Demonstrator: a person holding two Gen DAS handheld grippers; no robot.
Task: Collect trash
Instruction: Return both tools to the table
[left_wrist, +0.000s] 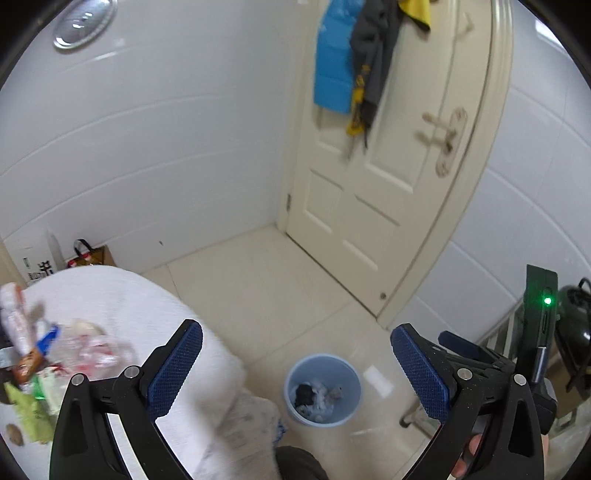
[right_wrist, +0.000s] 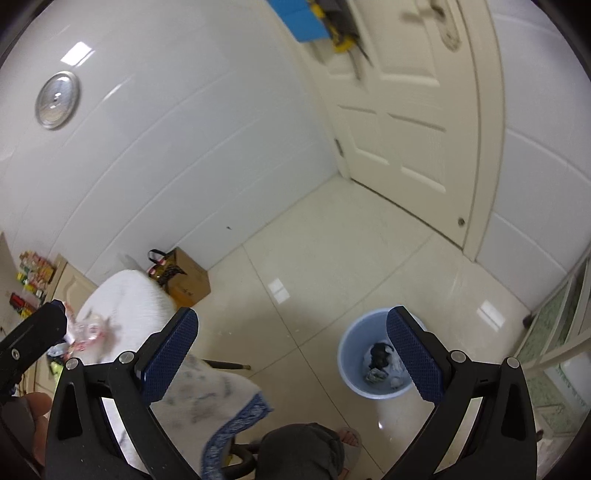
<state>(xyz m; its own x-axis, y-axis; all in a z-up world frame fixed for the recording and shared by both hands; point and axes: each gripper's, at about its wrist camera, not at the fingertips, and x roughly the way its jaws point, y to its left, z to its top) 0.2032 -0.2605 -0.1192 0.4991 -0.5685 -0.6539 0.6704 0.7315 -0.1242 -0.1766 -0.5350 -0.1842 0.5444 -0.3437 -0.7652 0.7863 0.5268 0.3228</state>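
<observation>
Both tools are held raised above the floor, angled down toward the blue bin. The left gripper is spread wide with nothing between its pads; the right gripper is likewise fully open and empty. The bin stands on the tiled floor, just beside the cloth-covered table, and already holds crumpled waste.

The remaining trash, wrappers and what appears to be clear plastic (the view is blurred there), lies on the table at the left gripper's side. For the next pick, one piece should be selected at the heap's edge. The jaws should be lowered around it, and closed only when both pads bracket the material. Thin film should be pinched at a fold so that it is not dragged across the cloth.
</observation>
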